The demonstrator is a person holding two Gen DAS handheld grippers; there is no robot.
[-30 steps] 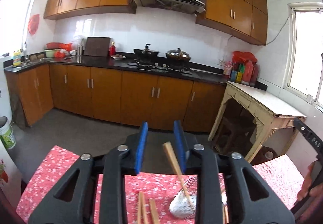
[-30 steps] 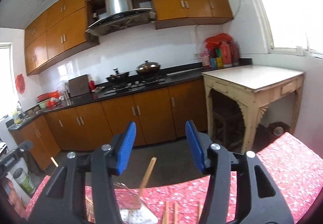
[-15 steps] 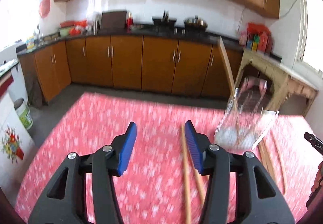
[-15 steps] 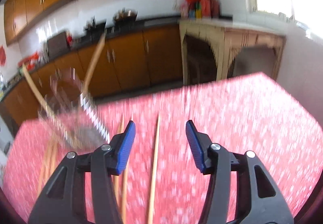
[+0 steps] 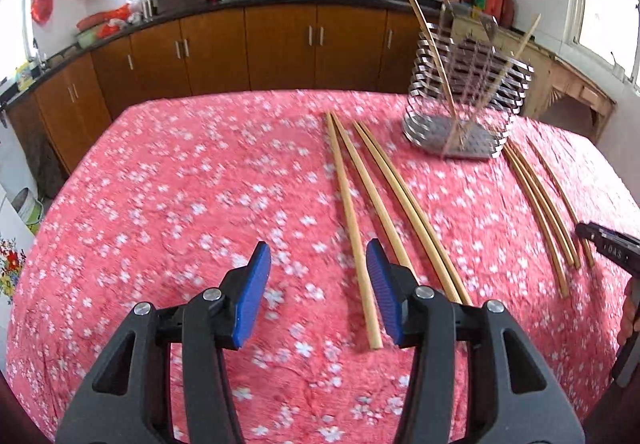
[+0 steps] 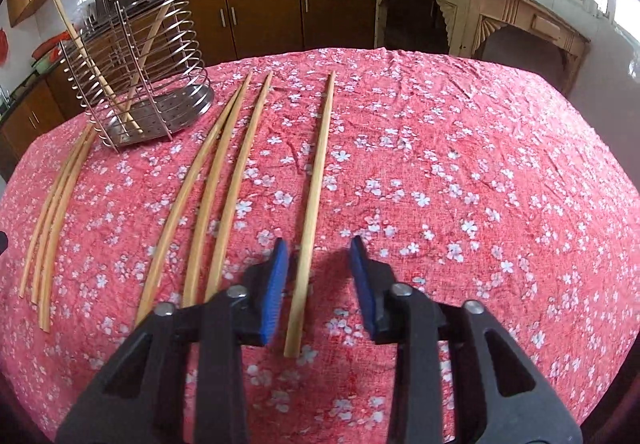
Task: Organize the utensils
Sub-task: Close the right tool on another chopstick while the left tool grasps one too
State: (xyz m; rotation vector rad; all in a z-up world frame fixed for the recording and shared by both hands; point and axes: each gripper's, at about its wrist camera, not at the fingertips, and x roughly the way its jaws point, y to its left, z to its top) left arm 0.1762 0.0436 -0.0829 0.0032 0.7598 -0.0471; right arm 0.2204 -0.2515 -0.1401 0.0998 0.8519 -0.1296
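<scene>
Bare wooden chopsticks lie lengthwise on a red flowered tablecloth [image 6: 480,184]. My right gripper [image 6: 319,244] is low over the cloth and its jaws are closing. A single chopstick [image 6: 318,172] lies between them, near the left pad, and neither pad presses on it. My left gripper [image 5: 318,248] is open, with the near end of the leftmost chopstick [image 5: 348,204] between its pads, close to the right one. A wire utensil holder [image 5: 512,84] [image 6: 188,44] stands at the table's far side, two chopsticks [image 6: 160,16] leaning in it.
Three more chopsticks [image 6: 224,172] lie left of the single one, and another bunch [image 6: 56,196] lies beyond the holder. The other gripper tool's black body [image 5: 608,248] shows at the left view's right edge. Kitchen cabinets [image 5: 280,44] and a pale side table [image 6: 480,4] stand behind.
Both grippers have dropped and tilted down from facing the kitchen to hovering low over the tablecloth. The left jaws have widened and the right jaws have narrowed around one chopstick.
</scene>
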